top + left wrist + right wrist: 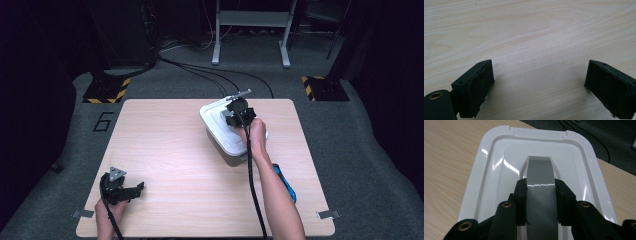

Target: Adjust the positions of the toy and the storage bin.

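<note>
**benchwatcher:** Starting big: light wooden table (165,150), and a white lidded box (226,136) sits on its far right part, turned a bit off square to the edges. A blue thing (286,182) lies near the right edge, just beside the person's right forearm, can't tell what it is. Everything else on the table is bare wood.

**gripgeek:** And the lid (499,170) is still seated on the box, as far as I can see. The right gripper (540,203) comes at it from above, with its jaws closed on either side of the grey handle (541,170) that runs down the middle of the lid. Makes sense: that strap is the one raised part you can pinch, and grabbing it at the centre should keep the lid level if it gets lifted.

**benchwatcher:** What about the left gripper (120,189)?

**gripgeek:** Parked at the near left corner, well apart from the box. Jaws spread wide, nothing between them but tabletop. My guess is it's just kept out of the way, open so it's ready if the box needs steadying.
</note>
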`<action>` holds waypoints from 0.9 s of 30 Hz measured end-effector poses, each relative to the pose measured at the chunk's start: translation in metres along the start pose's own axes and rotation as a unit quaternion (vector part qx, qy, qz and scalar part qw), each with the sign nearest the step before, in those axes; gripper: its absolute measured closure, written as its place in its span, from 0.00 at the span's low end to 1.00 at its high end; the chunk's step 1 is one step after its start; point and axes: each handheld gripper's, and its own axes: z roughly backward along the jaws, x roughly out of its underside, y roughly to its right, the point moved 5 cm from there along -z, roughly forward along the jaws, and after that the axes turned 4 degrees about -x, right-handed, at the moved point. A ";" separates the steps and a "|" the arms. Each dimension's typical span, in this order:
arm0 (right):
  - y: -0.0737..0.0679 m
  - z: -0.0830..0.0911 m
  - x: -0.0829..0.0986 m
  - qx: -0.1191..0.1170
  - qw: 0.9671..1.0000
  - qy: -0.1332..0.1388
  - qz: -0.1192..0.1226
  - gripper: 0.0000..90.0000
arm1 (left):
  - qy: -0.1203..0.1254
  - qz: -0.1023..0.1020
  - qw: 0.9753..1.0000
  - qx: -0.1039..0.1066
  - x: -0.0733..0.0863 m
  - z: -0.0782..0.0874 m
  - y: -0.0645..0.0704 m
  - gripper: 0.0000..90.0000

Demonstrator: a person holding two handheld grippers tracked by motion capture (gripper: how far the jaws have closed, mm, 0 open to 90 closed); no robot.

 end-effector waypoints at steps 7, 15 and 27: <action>-0.003 0.001 -0.002 0.008 1.000 -0.005 0.006 0.74 | 0.000 0.000 1.000 0.000 0.000 0.000 0.000 0.09; 0.003 0.020 -0.008 0.023 1.000 0.008 0.012 0.74 | 0.005 0.001 1.000 -0.002 0.000 -0.001 0.000 0.09; 0.019 0.050 -0.014 0.040 0.999 0.026 0.008 0.74 | 0.002 0.000 1.000 -0.001 0.000 0.000 0.000 0.09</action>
